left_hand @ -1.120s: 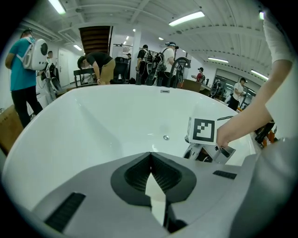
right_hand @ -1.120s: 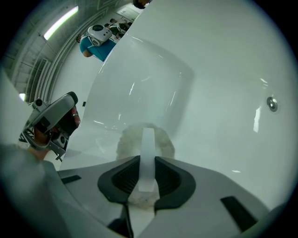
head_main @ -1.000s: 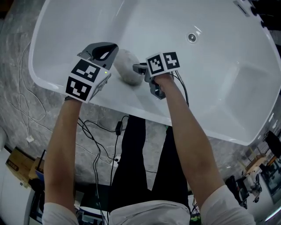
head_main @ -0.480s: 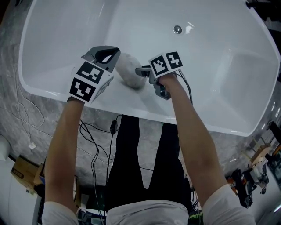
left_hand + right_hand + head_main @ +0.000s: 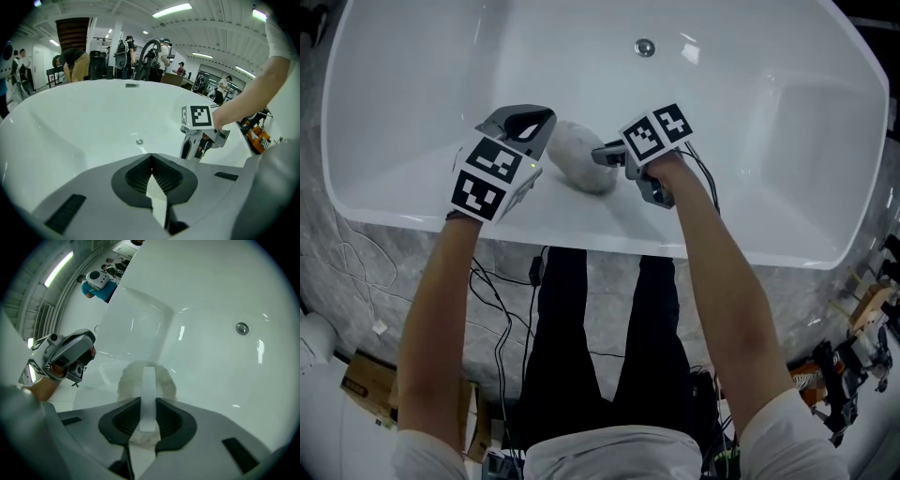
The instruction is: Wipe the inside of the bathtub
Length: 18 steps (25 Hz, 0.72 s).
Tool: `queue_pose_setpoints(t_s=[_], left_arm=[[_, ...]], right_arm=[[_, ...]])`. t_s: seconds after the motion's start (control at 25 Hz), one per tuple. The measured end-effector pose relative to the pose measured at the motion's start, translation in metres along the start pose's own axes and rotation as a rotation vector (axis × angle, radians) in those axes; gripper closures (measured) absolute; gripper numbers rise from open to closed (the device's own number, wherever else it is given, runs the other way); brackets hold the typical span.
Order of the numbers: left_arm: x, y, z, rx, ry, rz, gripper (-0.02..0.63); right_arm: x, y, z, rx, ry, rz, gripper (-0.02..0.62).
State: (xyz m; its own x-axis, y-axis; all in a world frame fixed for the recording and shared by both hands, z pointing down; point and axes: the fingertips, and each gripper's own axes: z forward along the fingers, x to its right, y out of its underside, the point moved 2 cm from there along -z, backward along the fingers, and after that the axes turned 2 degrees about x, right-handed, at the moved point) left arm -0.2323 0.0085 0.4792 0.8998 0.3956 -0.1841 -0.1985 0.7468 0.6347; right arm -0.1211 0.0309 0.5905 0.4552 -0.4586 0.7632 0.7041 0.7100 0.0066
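The white bathtub [image 5: 403, 214] lay crosswise below the operator, with its drain [image 5: 644, 47] on the tub floor towards the far side. The right claw [image 5: 148, 401] was clamped on a pale strap [image 5: 148, 380] running across the back of a grey, fuzzy wiping pad [image 5: 578, 156]. The pad was inside the tub, on the sloping inner wall close to the near rim and well apart from the drain. It appeared to lie against the wall, though contact could not be confirmed through the glare on the enamel. The left claw [image 5: 151, 157] was held just beside the pad on its left, over the same near wall. Its jaws were closed tip to tip with nothing between them. Both marker cubes faced upward. Dark cables [image 5: 502, 309] trailed over the grey stone floor [image 5: 356, 281] outside the near rim, beside the operator's legs.
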Motion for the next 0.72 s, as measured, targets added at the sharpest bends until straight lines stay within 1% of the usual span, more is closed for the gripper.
queue_pose_setpoints(t_s=[0.12, 0.28, 0.4, 0.48, 0.6, 0.72], left_arm=[[0.007, 0.000, 0.010, -0.005, 0.022, 0.009, 0.594], [0.030, -0.016, 0.026, -0.009, 0.043, 0.026, 0.594], [0.042, -0.024, 0.034, -0.008, 0.058, 0.035, 0.594], [0.051, -0.029, 0.039, -0.007, 0.071, 0.044, 0.594], [0.065, -0.040, 0.049, -0.006, 0.082, 0.049, 0.594], [0.071, -0.047, 0.058, -0.008, 0.086, 0.051, 0.594]], right_arm=[[0.009, 0.006, -0.004, -0.018, 0.010, -0.006, 0.499], [0.029, 0.026, -0.038, -0.073, 0.042, -0.036, 0.499], [0.036, 0.037, -0.053, -0.087, 0.029, -0.016, 0.499], [0.039, 0.042, -0.059, -0.076, 0.013, 0.003, 0.499], [0.040, 0.046, -0.064, -0.032, -0.010, 0.031, 0.499], [0.039, 0.042, -0.058, -0.002, -0.023, 0.027, 0.499]])
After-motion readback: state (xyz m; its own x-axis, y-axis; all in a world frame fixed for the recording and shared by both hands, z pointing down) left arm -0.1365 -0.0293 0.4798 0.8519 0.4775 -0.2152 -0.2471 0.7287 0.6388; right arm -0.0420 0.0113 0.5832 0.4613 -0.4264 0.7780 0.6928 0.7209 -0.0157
